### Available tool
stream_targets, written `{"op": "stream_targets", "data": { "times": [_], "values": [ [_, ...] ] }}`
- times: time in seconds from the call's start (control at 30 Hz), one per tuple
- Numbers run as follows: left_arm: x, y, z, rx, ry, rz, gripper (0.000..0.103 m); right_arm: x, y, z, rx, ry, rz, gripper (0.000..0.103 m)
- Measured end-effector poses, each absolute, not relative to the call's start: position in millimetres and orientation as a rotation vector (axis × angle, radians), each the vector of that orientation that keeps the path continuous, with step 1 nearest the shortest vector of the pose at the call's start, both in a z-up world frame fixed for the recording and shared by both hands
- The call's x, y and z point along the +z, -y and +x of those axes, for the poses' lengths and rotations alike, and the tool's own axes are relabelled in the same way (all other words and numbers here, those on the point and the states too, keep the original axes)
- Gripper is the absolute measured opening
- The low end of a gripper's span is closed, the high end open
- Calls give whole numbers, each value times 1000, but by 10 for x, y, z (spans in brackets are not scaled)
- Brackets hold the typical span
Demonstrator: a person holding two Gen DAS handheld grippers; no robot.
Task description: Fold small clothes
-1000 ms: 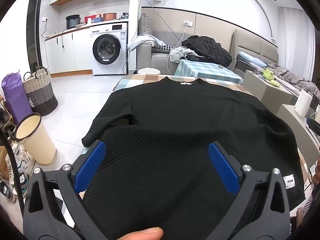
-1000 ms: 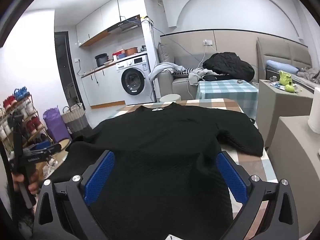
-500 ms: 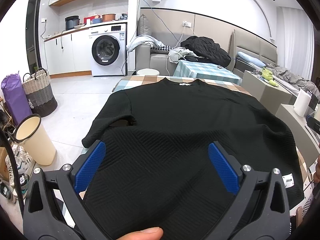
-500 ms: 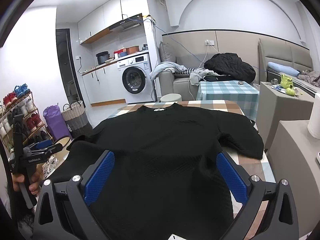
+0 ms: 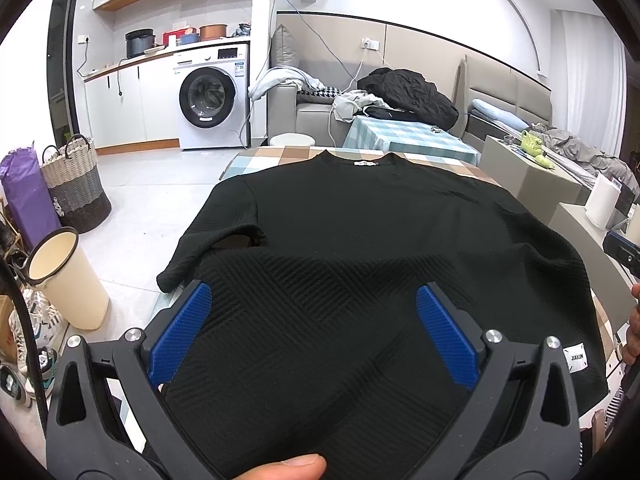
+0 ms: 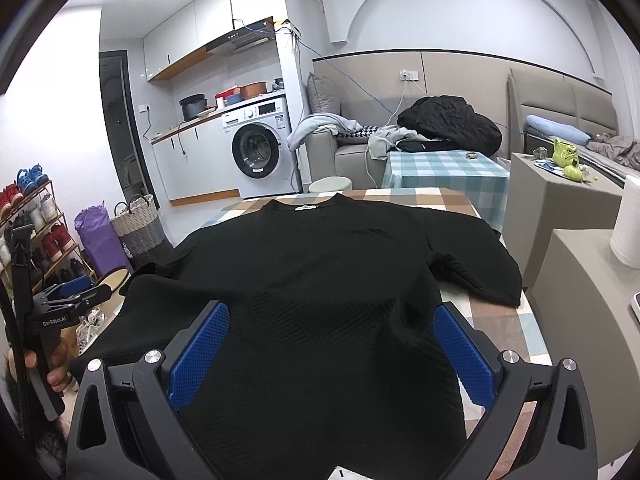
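ribbed black knit top lies flat on checked tablecloth; left claw and right claw gape wide.

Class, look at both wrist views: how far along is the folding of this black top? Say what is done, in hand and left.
Done: the black top lies spread flat on the checked table, neck label away, sleeves out to the sides. In hand: nothing; the left gripper and right gripper are both open above the hem. Left: every fold, as no sleeve or side is turned in yet.
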State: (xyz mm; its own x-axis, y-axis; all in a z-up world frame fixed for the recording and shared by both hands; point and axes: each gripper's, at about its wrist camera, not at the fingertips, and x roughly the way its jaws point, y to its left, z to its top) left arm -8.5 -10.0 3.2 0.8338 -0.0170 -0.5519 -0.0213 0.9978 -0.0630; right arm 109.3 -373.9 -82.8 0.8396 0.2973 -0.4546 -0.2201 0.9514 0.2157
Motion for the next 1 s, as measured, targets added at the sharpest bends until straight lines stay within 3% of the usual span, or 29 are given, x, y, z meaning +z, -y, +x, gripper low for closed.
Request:
{"op": "stream_targets", "data": {
  "times": [1.0],
  "values": [
    [74, 28, -102, 14, -584, -77, 102, -858, 3748, 1090, 263, -525, 161, 103]
  ]
}}
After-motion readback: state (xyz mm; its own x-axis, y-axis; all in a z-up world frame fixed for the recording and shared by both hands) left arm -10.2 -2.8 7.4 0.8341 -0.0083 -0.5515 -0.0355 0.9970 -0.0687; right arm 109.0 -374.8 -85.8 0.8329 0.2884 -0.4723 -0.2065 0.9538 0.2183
